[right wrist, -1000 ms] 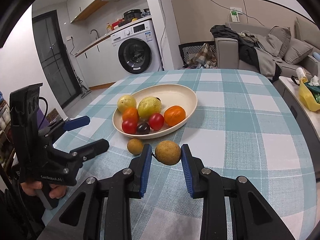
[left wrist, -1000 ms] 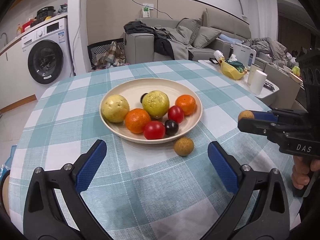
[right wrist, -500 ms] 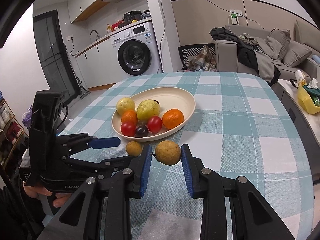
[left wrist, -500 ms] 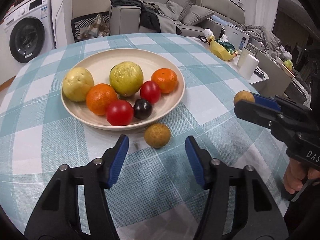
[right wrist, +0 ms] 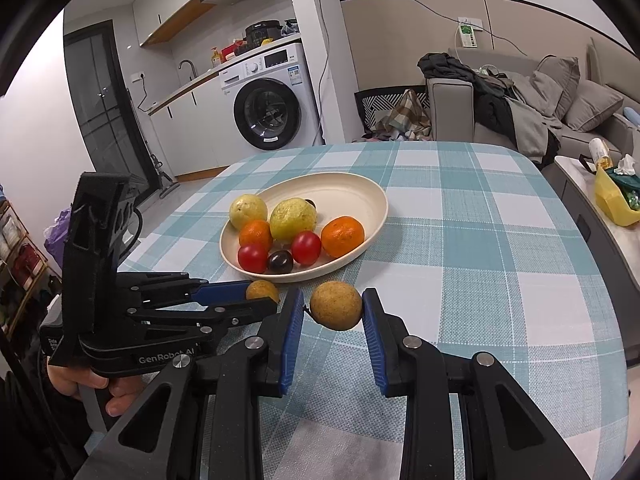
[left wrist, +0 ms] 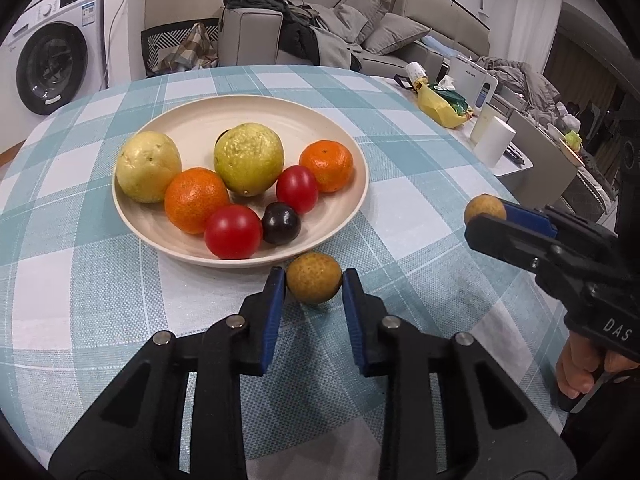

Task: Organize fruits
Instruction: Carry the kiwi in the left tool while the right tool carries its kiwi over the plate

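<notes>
A cream plate (left wrist: 200,120) (right wrist: 344,196) on the checked table holds two yellow-green guavas, two oranges (left wrist: 196,199), two red tomatoes (left wrist: 233,232) and a dark plum (left wrist: 281,223). Just in front of its near rim, a small brown longan (left wrist: 314,286) rests on the cloth with my left gripper (left wrist: 314,280) shut on it, both blue pads against its sides. To the right, my right gripper (right wrist: 334,306) is shut on a second brown longan (right wrist: 336,304), held just above the table. In the left wrist view that gripper (left wrist: 486,216) shows from the side.
The teal checked tablecloth (right wrist: 500,280) spreads to the right of the plate. A side table with a yellow bag (left wrist: 440,108) and a white roll (left wrist: 494,142) stands past the table's right edge. A washing machine (right wrist: 268,104) and a sofa (right wrist: 560,112) lie beyond.
My left gripper moved forward and down to the longan by the plate and closed from wide open onto it. The right gripper stayed still with its longan.
</notes>
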{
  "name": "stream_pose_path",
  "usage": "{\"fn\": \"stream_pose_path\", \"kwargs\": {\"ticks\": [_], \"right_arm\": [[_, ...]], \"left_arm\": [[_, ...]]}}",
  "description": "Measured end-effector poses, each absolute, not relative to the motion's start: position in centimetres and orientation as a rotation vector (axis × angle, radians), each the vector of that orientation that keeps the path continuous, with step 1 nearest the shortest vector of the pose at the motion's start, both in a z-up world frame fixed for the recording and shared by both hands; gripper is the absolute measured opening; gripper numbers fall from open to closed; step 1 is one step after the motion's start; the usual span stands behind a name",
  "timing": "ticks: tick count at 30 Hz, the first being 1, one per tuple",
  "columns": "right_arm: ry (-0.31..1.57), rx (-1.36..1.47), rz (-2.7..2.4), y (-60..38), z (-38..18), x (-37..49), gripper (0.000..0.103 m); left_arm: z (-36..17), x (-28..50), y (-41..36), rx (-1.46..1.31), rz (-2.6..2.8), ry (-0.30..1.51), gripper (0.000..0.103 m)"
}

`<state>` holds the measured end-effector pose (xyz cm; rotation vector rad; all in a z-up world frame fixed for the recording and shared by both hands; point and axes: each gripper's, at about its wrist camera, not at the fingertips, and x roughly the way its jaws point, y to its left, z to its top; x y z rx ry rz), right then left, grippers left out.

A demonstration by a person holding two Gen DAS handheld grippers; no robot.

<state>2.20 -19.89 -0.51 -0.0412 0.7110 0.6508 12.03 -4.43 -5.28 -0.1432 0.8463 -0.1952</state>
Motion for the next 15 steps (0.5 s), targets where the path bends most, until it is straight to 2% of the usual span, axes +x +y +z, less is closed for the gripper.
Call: {"fn": "stream_pose_path", "kwargs": {"ticks": [15], "right_arm": [[0.660,-0.021,0.653,-18.6,0.0,3.7,0.031]], "left_arm": [[-2.0,9.5,-3.6,-0.102,-0.180,0.682,0.026]]}}
